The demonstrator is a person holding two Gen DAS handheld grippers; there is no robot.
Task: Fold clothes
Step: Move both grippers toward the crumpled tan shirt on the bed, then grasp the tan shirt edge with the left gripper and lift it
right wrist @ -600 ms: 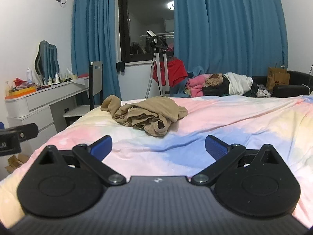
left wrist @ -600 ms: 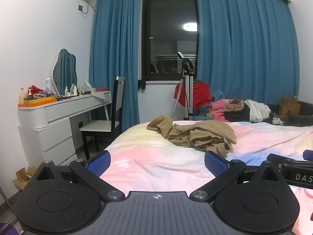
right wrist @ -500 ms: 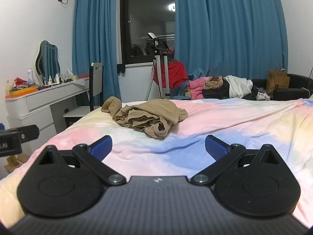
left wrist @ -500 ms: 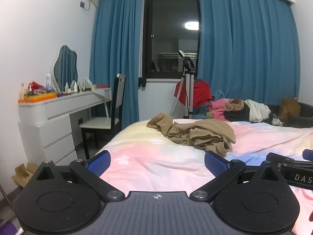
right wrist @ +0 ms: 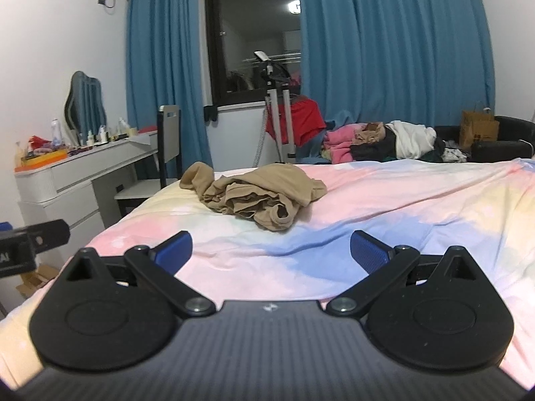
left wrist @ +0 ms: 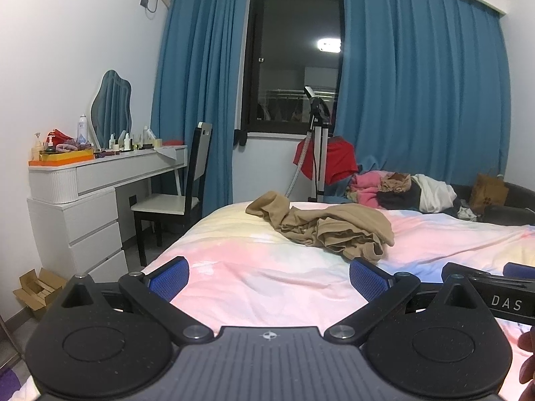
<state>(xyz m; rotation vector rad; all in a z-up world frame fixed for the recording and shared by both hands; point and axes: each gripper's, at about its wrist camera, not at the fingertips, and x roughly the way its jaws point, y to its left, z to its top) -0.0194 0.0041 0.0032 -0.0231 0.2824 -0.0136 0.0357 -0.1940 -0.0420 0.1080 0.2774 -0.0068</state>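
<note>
A crumpled tan garment (left wrist: 327, 230) (right wrist: 257, 197) lies in a heap on the pastel bedspread (left wrist: 254, 274) (right wrist: 401, 207), towards the bed's far left side. My left gripper (left wrist: 267, 274) hovers over the near part of the bed, open, nothing between its blue pads, well short of the garment. My right gripper (right wrist: 271, 250) is likewise open and empty, a short way in front of the heap. The right gripper's body shows at the right edge of the left wrist view, and the left one at the left edge of the right wrist view.
A white dresser (left wrist: 87, 207) with bottles and a mirror stands left, a chair (left wrist: 174, 200) beside it. Beyond the bed are a tripod (left wrist: 316, 147), a pile of mixed clothes (left wrist: 401, 190) (right wrist: 384, 140), a paper bag (right wrist: 478, 130) and blue curtains. A cardboard box (left wrist: 36, 287) sits on the floor.
Both views have shifted slightly; the garment sits a little nearer and more central. Both grippers stay open and the garment has not moved.
</note>
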